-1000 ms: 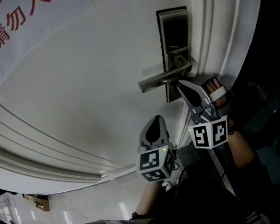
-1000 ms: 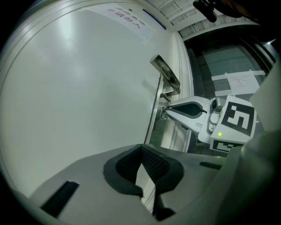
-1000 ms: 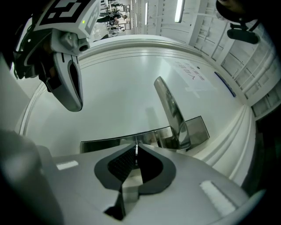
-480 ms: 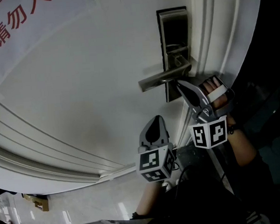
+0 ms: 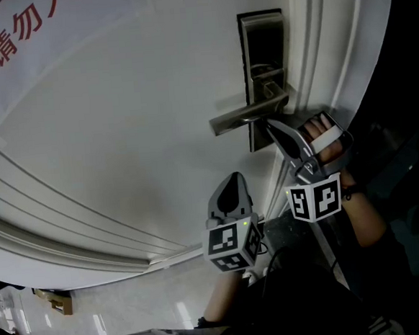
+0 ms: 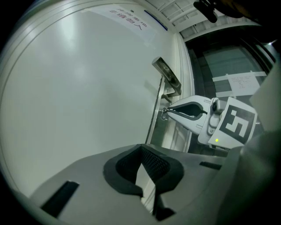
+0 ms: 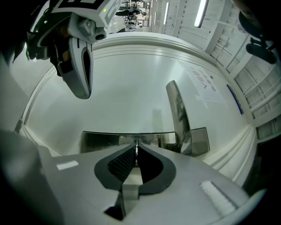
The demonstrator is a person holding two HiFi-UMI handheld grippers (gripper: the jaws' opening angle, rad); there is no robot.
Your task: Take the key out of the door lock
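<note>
Right gripper view: right tool [image 7: 136, 152] pinching key [image 7: 136, 144] | left tool [image 6: 141, 149] closed, empty, clear of door [image 6: 83, 88]

The head view looks down along the white door [image 5: 156, 131] from behind both tools, taking in the lock plate [image 5: 262, 50], the handle [image 5: 245, 117], the left gripper [image 5: 232, 179] and the right gripper [image 5: 271, 126] at middling distance. The left gripper view faces along the door from further back and catches the right gripper side-on at the plate. The right gripper view sits very near the plate, facing the door, with the left gripper at its upper left. All three share the handle; the sliver between the right jaws is probably the key [image 7: 136, 148].
</note>
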